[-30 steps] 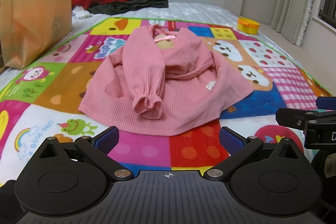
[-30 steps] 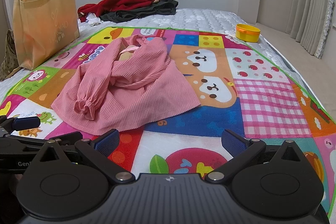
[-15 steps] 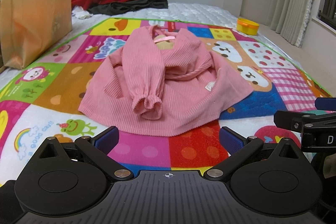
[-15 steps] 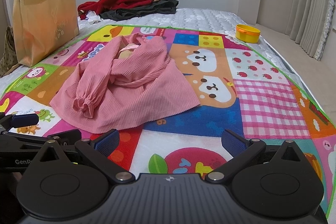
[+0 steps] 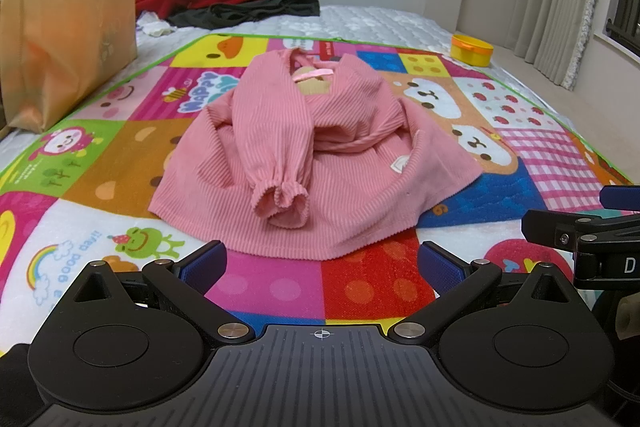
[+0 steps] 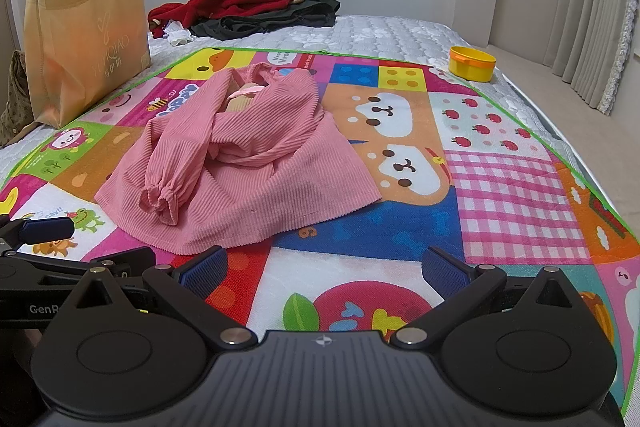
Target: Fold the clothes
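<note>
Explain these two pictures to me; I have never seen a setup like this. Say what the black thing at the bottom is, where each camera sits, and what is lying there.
No robot here: a person holds one two-finger tool in each hand, with a fisheye camera on each looking forward along its fingers. One picture comes from the left tool, the other from the right tool. Both are open and hold nothing. Ahead, on a colourful cartoon play mat, lies a pink corduroy top with its sleeves folded across its front. Farther off are a tan tote bag, a yellow bowl and a pile of red and dark clothes.

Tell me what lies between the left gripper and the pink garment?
Nothing: in the left wrist view, only bare play mat separates the open left gripper from the pink garment hem.
</note>
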Action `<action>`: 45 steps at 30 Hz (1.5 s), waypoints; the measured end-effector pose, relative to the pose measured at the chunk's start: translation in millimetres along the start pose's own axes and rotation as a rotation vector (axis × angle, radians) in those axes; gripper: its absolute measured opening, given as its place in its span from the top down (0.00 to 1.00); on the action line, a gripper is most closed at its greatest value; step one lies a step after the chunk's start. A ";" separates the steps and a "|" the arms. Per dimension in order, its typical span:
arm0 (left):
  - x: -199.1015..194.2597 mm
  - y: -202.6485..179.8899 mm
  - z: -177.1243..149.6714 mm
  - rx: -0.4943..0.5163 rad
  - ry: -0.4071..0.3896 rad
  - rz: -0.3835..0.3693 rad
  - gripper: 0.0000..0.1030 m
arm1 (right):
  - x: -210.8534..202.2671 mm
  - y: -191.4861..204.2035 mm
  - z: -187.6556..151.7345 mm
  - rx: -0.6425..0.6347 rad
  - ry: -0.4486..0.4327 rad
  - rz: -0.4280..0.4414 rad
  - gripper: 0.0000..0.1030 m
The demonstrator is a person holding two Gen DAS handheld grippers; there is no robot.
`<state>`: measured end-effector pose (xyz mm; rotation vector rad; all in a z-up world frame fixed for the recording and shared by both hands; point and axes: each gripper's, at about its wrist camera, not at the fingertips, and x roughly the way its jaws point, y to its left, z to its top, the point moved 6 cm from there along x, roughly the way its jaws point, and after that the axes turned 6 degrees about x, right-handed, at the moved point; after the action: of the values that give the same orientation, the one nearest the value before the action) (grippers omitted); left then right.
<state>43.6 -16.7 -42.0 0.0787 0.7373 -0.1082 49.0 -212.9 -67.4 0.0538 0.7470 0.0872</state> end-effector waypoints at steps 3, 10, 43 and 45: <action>0.0 0.1 0.0 0.000 0.000 0.000 0.00 | 0.2 -0.2 0.3 0.000 0.000 0.000 0.00; 0.0 0.0 0.1 0.001 -0.001 0.000 0.00 | 0.0 -0.1 0.3 0.000 0.000 0.000 0.00; 8.2 7.5 7.3 -0.048 0.051 -0.073 0.00 | 14.7 -9.6 18.9 0.033 0.121 0.075 0.00; 14.9 10.9 10.4 -0.075 0.072 -0.107 0.00 | 24.9 -14.4 32.9 0.023 0.118 0.057 0.00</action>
<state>62.9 -8.1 -44.1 -0.0290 0.8170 -0.1804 90.4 -225.4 -61.3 0.0922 0.8643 0.1371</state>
